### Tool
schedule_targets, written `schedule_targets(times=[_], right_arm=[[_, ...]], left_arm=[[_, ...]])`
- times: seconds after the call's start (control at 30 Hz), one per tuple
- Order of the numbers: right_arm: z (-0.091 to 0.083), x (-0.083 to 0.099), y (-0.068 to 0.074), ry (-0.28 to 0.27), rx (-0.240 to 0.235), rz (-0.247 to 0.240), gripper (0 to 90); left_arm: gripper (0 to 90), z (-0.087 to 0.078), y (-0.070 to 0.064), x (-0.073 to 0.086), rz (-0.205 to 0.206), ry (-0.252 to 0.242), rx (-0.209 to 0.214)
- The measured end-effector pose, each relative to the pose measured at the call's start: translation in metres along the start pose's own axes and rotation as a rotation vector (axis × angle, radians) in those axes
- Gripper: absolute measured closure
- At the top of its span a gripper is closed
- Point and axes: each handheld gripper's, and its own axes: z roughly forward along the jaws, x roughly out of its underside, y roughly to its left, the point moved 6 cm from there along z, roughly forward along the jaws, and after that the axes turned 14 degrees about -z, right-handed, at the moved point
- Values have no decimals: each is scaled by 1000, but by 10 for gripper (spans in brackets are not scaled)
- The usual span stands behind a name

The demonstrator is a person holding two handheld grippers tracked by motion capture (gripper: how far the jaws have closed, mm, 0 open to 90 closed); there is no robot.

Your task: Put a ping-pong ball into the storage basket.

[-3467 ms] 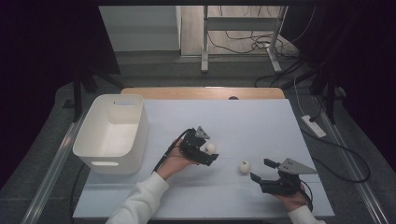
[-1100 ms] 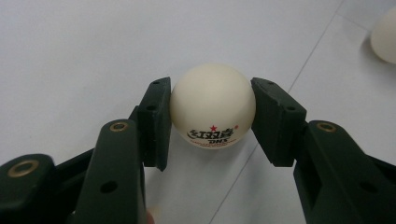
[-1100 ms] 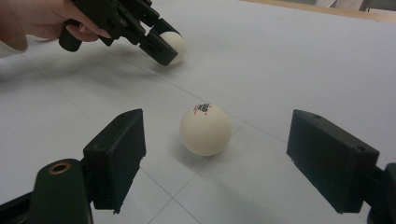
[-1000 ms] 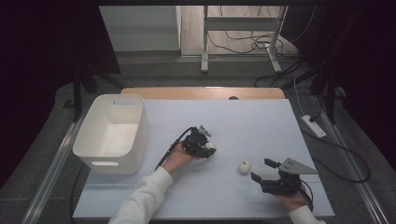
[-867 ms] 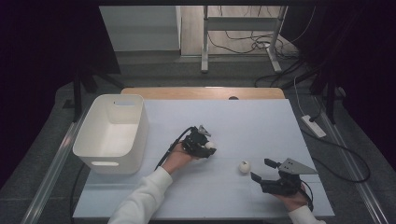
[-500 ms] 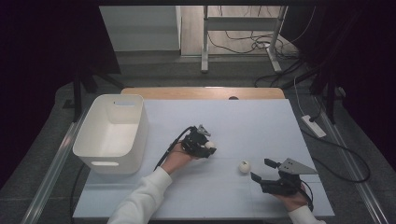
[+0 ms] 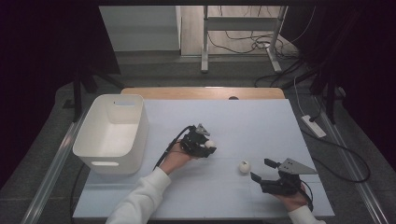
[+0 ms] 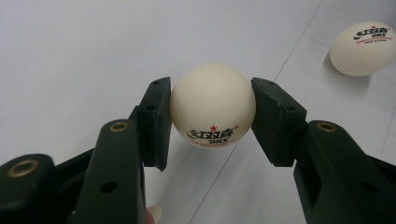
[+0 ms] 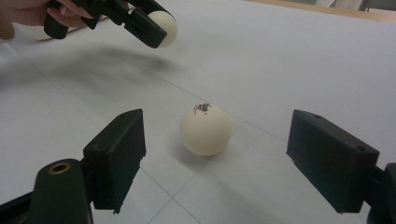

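Observation:
My left gripper [image 7: 208, 145] is shut on a white ping-pong ball [image 7: 210, 143] near the middle of the table. In the left gripper view the ball [image 8: 212, 105] sits squeezed between both pads, its red star logo facing the camera. The right gripper view shows that ball [image 9: 166, 23] held a little above the mat, with a shadow under it. A second ping-pong ball [image 7: 244, 166] rests on the mat to the right. My right gripper [image 7: 261, 170] stands open just short of this ball [image 9: 206, 129], with its jaws wide apart and not touching it.
A white plastic bin [image 7: 136, 140] stands at the table's left side, and nothing shows inside it. The loose ball [image 8: 363, 48] lies beyond my left gripper's jaws. A wooden strip [image 7: 201, 92] runs along the far edge. A power strip [image 7: 313, 126] lies off the right edge.
My left hand has shifted slightly away from me and turned a little, the ball still in its jaws. The right gripper and the loose ball have stayed put.

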Motion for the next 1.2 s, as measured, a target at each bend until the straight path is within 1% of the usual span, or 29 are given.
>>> schedule_targets(times=[0.1, 0.13, 0.17, 0.3, 0.4, 0.53, 0.63, 0.77, 1.0, 1.2], right_arm=[[0, 0, 0, -1, 1, 3, 194], [0, 0, 0, -1, 2, 3, 194], [0, 0, 0, -2, 2, 4, 194], [-1, -1, -1, -6, 3, 7, 194], [0, -1, 0, -7, 0, 12, 192], [1, -1, -1, -2, 1, 11, 189], [2, 0, -1, 6, 0, 10, 186], [3, 0, -2, 6, -1, 15, 186], [2, 1, -2, 4, -8, 24, 186], [1, 0, -2, -6, -13, 25, 186]], left_arm=[[514, -3, -1, -1, 3, -15, -6], [514, -4, -2, -2, -1, -25, -3], [514, -6, -2, -2, 5, -28, -4], [513, -14, -5, -4, 6, -45, -3], [514, -18, -5, -5, -6, -60, 9], [513, -22, -5, -6, -3, -64, 11], [514, -27, -5, -6, 3, -69, 4], [513, -30, -4, -7, -1, -76, 16], [513, -34, -2, -8, -5, -85, 2], [513, -44, -4, -12, 15, -99, -16]])
